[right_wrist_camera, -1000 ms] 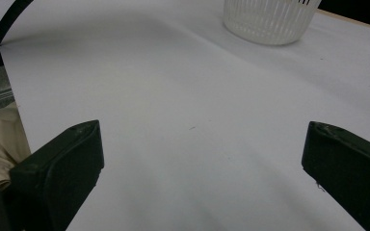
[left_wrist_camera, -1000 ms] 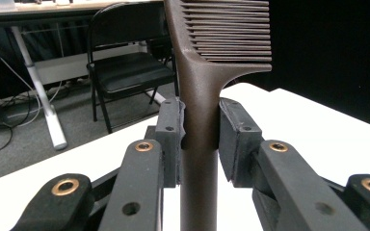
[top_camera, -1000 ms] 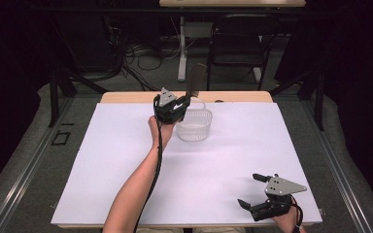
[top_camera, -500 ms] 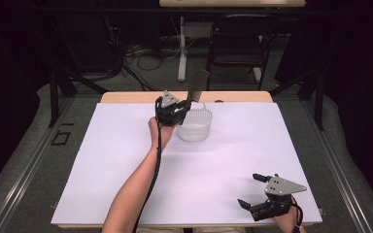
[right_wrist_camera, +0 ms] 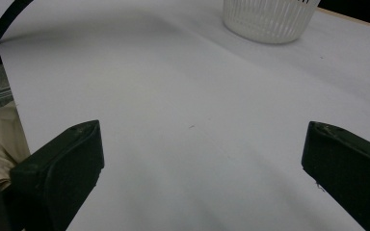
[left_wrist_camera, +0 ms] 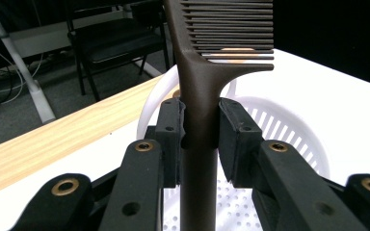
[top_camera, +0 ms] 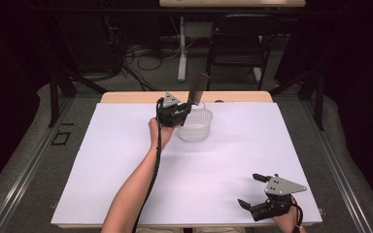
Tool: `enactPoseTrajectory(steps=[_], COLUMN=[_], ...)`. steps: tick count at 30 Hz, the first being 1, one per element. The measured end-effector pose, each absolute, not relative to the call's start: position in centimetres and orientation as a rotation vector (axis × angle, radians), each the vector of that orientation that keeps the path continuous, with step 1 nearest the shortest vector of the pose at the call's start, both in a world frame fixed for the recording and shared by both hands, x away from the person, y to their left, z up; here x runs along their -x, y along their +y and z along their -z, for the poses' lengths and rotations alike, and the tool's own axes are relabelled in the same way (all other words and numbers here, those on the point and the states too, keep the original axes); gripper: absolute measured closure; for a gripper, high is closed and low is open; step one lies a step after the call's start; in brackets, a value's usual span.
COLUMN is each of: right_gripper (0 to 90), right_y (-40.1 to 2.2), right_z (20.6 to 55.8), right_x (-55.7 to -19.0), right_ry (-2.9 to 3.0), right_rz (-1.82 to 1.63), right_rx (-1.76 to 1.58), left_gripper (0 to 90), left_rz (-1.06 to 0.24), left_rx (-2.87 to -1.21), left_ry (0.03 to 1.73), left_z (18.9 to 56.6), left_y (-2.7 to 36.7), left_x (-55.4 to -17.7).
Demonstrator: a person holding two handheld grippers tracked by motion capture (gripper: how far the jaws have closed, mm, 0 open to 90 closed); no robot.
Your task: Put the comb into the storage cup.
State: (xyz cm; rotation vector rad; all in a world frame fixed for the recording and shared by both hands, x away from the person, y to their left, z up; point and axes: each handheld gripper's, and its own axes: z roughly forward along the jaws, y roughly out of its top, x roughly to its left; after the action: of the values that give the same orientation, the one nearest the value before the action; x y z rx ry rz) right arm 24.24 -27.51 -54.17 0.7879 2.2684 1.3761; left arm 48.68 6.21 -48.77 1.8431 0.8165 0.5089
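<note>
Where the white table meets its near edge, towards the near right corner, the right gripper is held low over the surface, its jaws spread wide with nothing between them (in the right gripper view the two black pads stand far apart over bare white sheet). A forearm is stretched from the near edge up the middle of the table, and a black cable is trailed along it to the left gripper, which is held near the far edge, just left of centre. A dark comb is clamped by its handle between that gripper's pads; the comb is kept roughly upright, its teeth pointing sideways at the top, and in the high view it is tilted slightly to the right. Directly below and beyond the gripper a white slotted basket is seen standing on the table, the comb's handle passing in front of its perforated floor in the left gripper view. Whether the comb touches the basket cannot be told. Past the basket a strip of bare wooden tabletop is shown along the far edge.
</note>
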Motion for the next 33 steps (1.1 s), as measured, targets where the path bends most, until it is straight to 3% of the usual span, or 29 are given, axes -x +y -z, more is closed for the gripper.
enactPoseTrajectory(steps=[33], right_gripper=[0.9], right_y=[-27.5], right_z=[54.2], right_x=[-24.3], right_ry=[2.273], right_rz=[-1.375], right_rx=[-0.796], left_gripper=[72.0], left_rz=[-0.482], left_rx=[-1.975], left_ry=[0.82], left_z=[50.0], left_y=[5.7], left_x=[-48.9])
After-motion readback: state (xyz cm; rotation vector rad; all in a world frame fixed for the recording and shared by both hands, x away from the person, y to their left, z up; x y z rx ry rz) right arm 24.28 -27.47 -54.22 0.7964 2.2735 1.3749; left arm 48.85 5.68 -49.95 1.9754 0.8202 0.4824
